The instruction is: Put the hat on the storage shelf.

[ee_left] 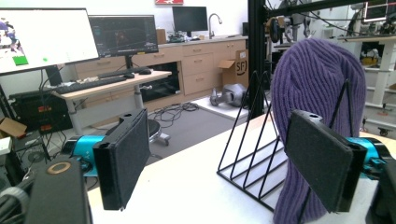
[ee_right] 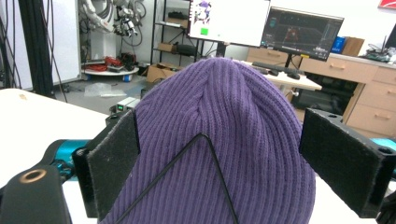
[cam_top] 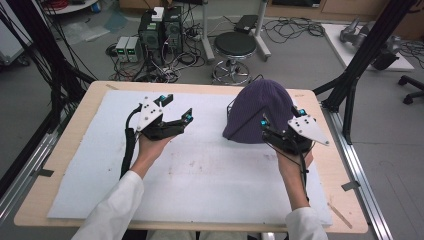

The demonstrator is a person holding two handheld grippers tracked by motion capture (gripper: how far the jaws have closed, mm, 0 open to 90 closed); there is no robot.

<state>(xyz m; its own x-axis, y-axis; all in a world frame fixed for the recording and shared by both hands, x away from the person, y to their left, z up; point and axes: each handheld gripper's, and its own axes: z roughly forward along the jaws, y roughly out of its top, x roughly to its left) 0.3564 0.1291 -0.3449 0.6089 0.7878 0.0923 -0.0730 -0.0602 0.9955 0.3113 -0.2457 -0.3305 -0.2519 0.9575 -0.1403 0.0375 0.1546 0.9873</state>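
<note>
A purple knitted beanie (cam_top: 260,110) is draped over a black wire rack (cam_top: 231,107) on the right half of the white mat. My right gripper (cam_top: 282,118) is at the hat's near side, open. In the right gripper view the beanie (ee_right: 233,140) sits between the wide-apart jaws; the left pad (ee_right: 114,161) is at its edge and the right pad (ee_right: 343,161) stands clear. A wire triangle (ee_right: 208,140) of the rack lies against the knit. My left gripper (cam_top: 178,107) hovers left of the hat, open and empty (ee_left: 219,123); its view has the beanie (ee_left: 313,88) and rack (ee_left: 247,154) ahead to the right.
A white mat (cam_top: 200,170) covers the wooden table (cam_top: 55,170). Black frame posts (cam_top: 357,65) rise at the right rear corner and cables hang at the left. A stool (cam_top: 235,47) and computer boxes (cam_top: 160,30) stand on the floor beyond the far edge.
</note>
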